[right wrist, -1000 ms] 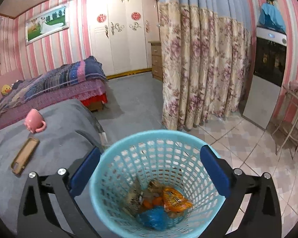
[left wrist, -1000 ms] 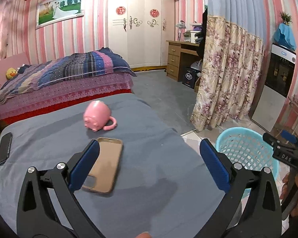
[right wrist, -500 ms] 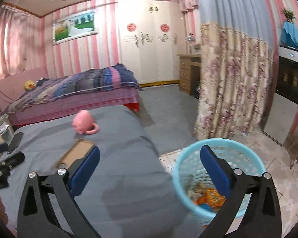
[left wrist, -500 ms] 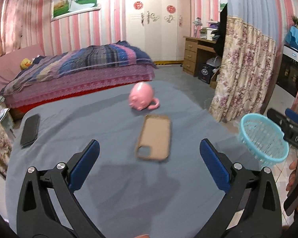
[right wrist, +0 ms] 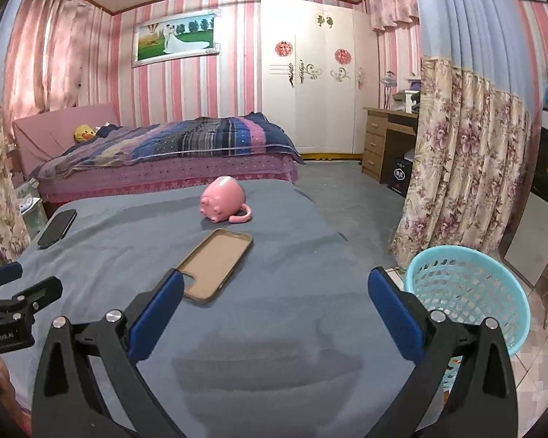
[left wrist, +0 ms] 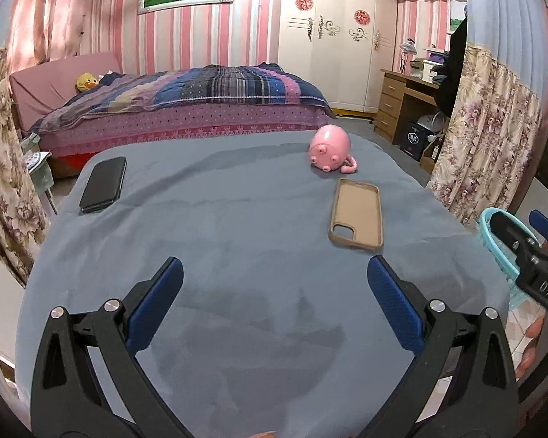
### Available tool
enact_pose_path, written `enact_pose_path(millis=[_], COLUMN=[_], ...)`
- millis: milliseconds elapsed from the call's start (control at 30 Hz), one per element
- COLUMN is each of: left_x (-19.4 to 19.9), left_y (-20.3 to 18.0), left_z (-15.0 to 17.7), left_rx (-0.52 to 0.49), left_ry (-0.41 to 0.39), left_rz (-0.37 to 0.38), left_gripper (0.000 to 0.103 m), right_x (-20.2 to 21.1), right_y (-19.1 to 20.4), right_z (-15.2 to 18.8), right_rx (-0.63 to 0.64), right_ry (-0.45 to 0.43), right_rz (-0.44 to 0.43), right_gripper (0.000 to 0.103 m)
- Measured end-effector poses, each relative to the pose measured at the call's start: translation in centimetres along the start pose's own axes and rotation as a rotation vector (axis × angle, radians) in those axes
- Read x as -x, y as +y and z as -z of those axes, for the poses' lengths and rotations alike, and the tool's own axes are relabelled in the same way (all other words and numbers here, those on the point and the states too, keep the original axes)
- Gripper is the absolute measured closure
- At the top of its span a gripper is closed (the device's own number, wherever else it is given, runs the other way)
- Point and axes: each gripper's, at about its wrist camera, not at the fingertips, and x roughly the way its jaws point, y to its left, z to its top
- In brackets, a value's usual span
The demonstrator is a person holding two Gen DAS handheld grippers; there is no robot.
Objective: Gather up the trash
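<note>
Left wrist view. Left hand-held gripper point(left wrist: 274, 299) spread wide, nothing between the blue pads, poised over the grey-covered worktop point(left wrist: 237, 255). On the cloth: a tan phone case point(left wrist: 356, 213) lying hollow side up, just beyond the right pad; a pink pig-shaped mug point(left wrist: 329, 149) tipped on its side past the case, near it but apart; a black phone point(left wrist: 104, 183) flat near the far left corner, well apart from both. At the right edge, part of the right hand-held gripper point(left wrist: 529, 252), cut off by the frame, with a few fingertips point(left wrist: 529, 343) of the holding hand below it. Behind that, only a sliver of the light blue basket point(left wrist: 493, 233), contents hidden. Beyond the worktop, a bed point(left wrist: 186, 109) with a striped quilt.

Right wrist view. Right hand-held gripper point(right wrist: 274, 299) likewise fully spread and holding nothing, above the near end of the worktop point(right wrist: 274, 328). Phone case point(right wrist: 217, 264) slanted, its near corner hidden behind the left pad. Pig mug point(right wrist: 224, 200) on its side farther back; black phone point(right wrist: 57, 228) at the far left edge. Basket point(right wrist: 467, 292) on the floor just beside the worktop's right side, partly covered by the right finger; inside not visible from this angle, so any trash in it impossible to make out. Left hand-held gripper point(right wrist: 7, 299) at the left edge, cut off, opening not readable here.
</note>
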Motion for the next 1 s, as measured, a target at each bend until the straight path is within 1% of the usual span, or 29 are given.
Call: enact_pose_path(millis=[167, 400, 800, 1000], left_x=[-0.3, -0.7, -0.9, -0.7], left_y=[-0.5, -0.5, -0.6, -0.7], left_z=[0.9, 1.4, 1.7, 1.7], left_rx=[-0.022, -0.026, -0.035, -0.038], left_ry=[0.008, 0.003, 0.010, 0.000], left_rz=[-0.002, -0.012, 0.004, -0.003], left_gripper=[0.006, 0.006, 0.006, 0.006], right_x=[0.2, 0.1, 0.8, 1.0], right_y=[1.1, 0.9, 1.2, 1.1], right_z=[1.4, 2.0, 1.9, 2.0], right_rx=[0.019, 0.018, 0.055, 0.049], right_ry=[0.006, 0.017, -0.009, 0.000], right_rz=[-0.003, 0.008, 0.029, 0.029], right_gripper=[0.005, 0.005, 0.005, 0.005])
